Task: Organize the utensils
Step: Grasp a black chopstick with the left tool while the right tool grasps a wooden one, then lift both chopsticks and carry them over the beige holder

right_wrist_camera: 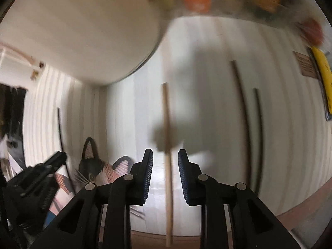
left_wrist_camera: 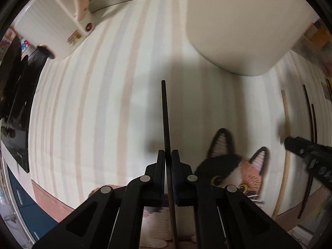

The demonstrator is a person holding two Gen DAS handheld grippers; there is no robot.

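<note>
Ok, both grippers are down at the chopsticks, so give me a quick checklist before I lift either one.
1. Left gripper shut on the dark chopstick: ok.
2. Light wooden chopstick lies between the right gripper fingers: ok.
3. Right pads pressing on that chopstick: not ok, gaps show on both sides.
4. White container clear of both grippers: ok.
5. Two more dark chopsticks lying apart from the right gripper: ok.
6. Where along its length the dark chopstick is held: cannot tell.

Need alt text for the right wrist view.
Open right claw straddles a light wooden chopstick lying on a striped cloth, not pinching it. Two dark chopsticks lie to the right; a white container sits upper left.
</note>
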